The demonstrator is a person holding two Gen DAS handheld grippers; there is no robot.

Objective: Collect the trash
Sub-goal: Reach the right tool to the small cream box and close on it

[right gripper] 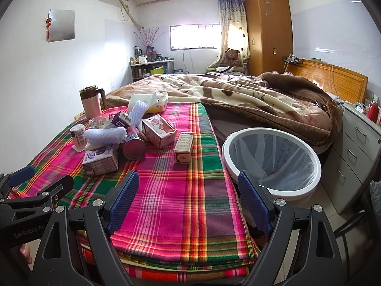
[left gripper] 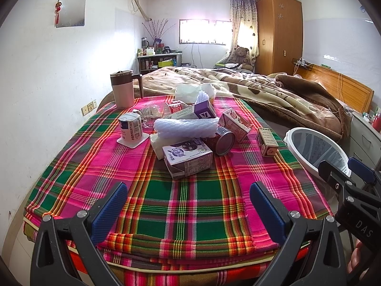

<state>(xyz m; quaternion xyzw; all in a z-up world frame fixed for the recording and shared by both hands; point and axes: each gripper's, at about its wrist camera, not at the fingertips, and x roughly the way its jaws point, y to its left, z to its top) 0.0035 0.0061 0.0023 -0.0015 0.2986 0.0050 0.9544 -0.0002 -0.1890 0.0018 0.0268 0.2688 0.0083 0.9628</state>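
A heap of trash lies on the plaid blanket (left gripper: 190, 195): a purple drink carton (left gripper: 188, 158) nearest me, a tin can on its side (left gripper: 223, 140), white foam netting (left gripper: 185, 126), a pink carton (left gripper: 235, 121) and a small box (left gripper: 266, 141). The white bin (right gripper: 271, 157) with a clear liner stands right of the bed. My left gripper (left gripper: 189, 205) is open and empty, short of the purple carton. My right gripper (right gripper: 188, 200) is open and empty over the blanket's near edge, the bin just beyond its right finger. The same purple carton (right gripper: 101, 159) and small box (right gripper: 183, 150) show in the right wrist view.
A pink thermos jug (left gripper: 123, 89) and a tissue pack (left gripper: 193, 91) stand at the blanket's far end. A small can (left gripper: 131, 127) sits on a white coaster. A brown duvet (right gripper: 250, 97) covers the bed. A grey drawer cabinet (right gripper: 357, 152) is at right.
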